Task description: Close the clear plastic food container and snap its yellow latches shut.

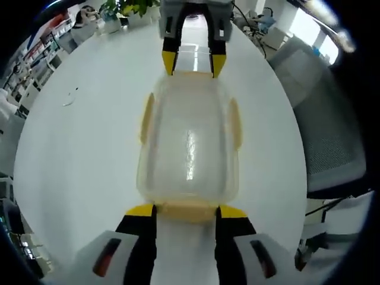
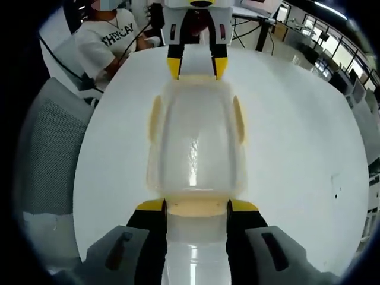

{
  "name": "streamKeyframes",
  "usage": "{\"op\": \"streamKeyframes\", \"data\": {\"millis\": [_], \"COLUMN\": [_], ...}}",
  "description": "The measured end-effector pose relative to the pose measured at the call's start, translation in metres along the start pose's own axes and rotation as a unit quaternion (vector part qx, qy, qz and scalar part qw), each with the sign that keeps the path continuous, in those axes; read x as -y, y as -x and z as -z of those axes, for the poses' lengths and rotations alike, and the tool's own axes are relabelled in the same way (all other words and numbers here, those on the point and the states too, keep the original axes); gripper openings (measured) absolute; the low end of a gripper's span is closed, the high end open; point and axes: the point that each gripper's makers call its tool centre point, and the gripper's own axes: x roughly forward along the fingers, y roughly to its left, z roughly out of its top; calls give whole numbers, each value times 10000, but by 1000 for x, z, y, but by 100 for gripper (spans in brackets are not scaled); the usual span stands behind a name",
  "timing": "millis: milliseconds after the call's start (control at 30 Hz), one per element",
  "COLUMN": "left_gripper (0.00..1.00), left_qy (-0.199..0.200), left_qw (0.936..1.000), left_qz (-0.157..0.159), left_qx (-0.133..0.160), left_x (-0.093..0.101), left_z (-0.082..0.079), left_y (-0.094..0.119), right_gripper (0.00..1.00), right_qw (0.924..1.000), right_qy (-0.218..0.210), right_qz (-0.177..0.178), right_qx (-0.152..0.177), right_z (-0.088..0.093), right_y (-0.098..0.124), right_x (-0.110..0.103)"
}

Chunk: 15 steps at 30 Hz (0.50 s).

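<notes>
I have the clear plastic food container (image 1: 189, 148) lengthwise between my two grippers on the white table (image 1: 77, 154), one gripper at each short end. My left gripper (image 1: 186, 212) has its yellow-tipped jaws spread, one to each side of the near end latch (image 1: 186, 211), tips just touching or very near the container's rim; nothing is pinched between them. My right gripper (image 2: 196, 208) stands the same way at the opposite end, jaws apart and framing the yellow latch (image 2: 196, 206) there, grasping nothing. In each view the other gripper appears at the far end, facing me. The lid looks already seated on the base, its glossy top catching a streak of light, so I judge the step in hand is pressing the end latches down. To do it well I would keep both grippers level and centred on their latches and push in from both ends at once, so the light container cannot slide away across the smooth table. The two long-side latches (image 1: 146, 117) (image 1: 235, 122) lie to either side of my jaws' line; whether they are snapped I cannot tell. Through the clear walls I see no food inside; the container appears empty, though reflections blur the bottom.
</notes>
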Motion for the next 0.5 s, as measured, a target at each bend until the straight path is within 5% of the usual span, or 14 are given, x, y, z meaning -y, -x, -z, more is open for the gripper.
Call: {"op": "streamKeyframes", "data": {"millis": [500], "left_gripper": [34], "left_qy": [-6], "left_qw": [9999], "left_qz": [-125], "left_qx": [-25], "left_x": [-15], "left_z": [-23], "left_y": [41], "right_gripper": [35], "right_qw": [9999], "right_qy": [68], "right_qz": [119], "right_qx": [105], "right_z": [-11], "right_y": [46], "right_x": [11]}}
